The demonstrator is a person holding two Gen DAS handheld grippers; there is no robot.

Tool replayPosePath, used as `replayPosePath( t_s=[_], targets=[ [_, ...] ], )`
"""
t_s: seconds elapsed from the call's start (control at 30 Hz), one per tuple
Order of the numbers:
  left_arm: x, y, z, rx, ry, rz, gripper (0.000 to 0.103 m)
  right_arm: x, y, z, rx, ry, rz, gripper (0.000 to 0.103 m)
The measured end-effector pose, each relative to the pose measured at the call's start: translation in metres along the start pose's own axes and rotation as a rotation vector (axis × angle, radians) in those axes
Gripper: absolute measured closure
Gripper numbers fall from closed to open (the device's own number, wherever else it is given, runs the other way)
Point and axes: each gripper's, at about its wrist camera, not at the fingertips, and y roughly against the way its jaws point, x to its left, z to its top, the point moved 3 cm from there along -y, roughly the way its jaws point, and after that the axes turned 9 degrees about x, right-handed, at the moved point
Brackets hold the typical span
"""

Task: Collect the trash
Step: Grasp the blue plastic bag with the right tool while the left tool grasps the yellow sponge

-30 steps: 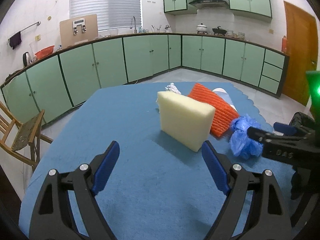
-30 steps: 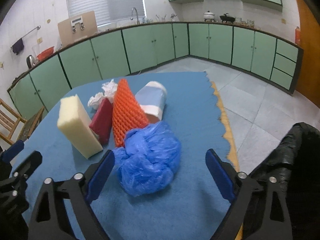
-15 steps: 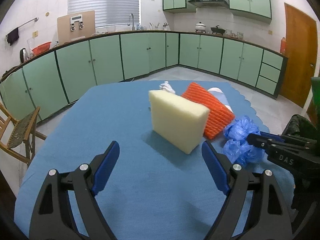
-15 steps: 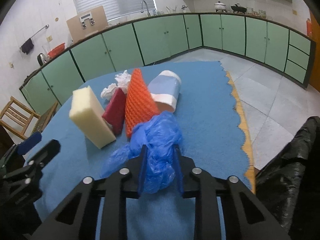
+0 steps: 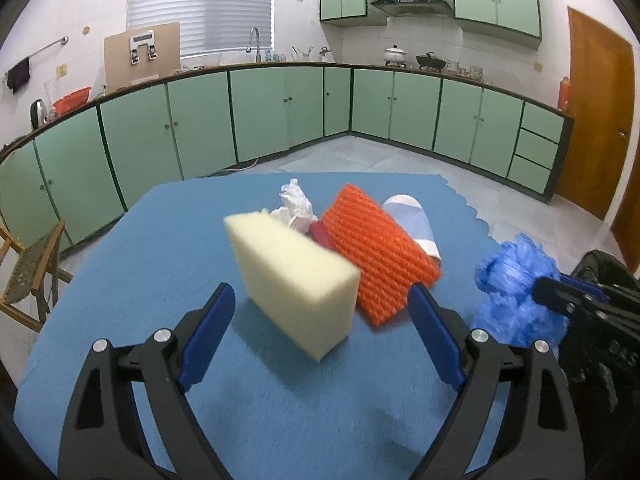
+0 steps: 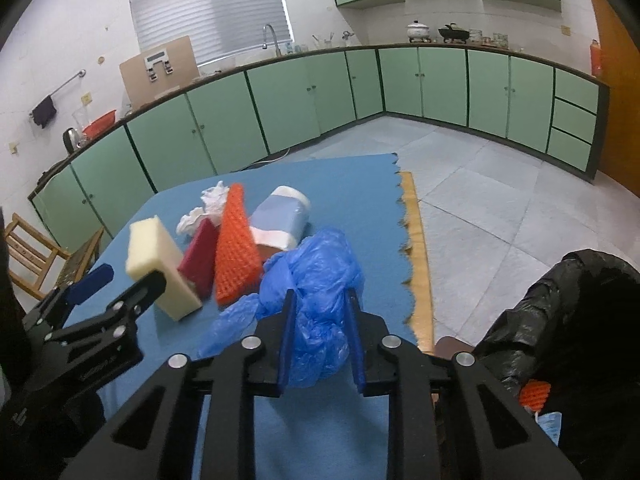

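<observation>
A kitchen worktop (image 5: 168,240) draped in blue cloth carries a heap of trash, with a black trash bag (image 6: 560,312) gaping off its right edge. Largest of the heap is a pale yellow foam block (image 5: 296,276), standing on edge at the near left; leaning against its right side is an orange ribbed foam sheet (image 5: 380,260), with a dark red piece (image 6: 198,256) wedged between the two. Behind the sheet, toward the far right, lies a white-and-pale-blue cup (image 6: 282,216) on its side — and at the far end of the pile sit crumpled white tissues (image 5: 296,206).

The right tool (image 6: 320,332) is clamped narrow on a crumpled blue plastic bag (image 6: 316,280), which bulges out ahead of its blue pads near the worktop's right edge, close to the black bag. The left tool (image 5: 320,340) stands wide, its jaws opening, with the near end of the yellow block in the gap between its pads — not touched by either.
</observation>
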Motion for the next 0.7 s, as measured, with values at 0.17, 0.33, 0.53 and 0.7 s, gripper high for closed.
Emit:
replayPosePath(
  t_s=[0.17,0.33,0.53,0.7],
  targets=[
    [0.000,-0.019,0.010,0.022,0.033,0.075,0.017,-0.011,-0.003,0.001,0.002,-0.012,-0.017,0.080],
    [0.005,-0.032,0.014,0.051,0.056,0.131,0.017,-0.018,-0.006,0.001,0.007,-0.026,-0.020,0.080],
    [0.012,-0.035,0.014,0.072,0.080,0.137,0.038,-0.016,-0.009,-0.001,0.012,-0.023,-0.014,0.080],
    [0.018,-0.029,0.014,0.062,0.094,0.100,0.051,-0.011,-0.007,-0.001,0.008,-0.010,-0.007,0.080]
  ],
)
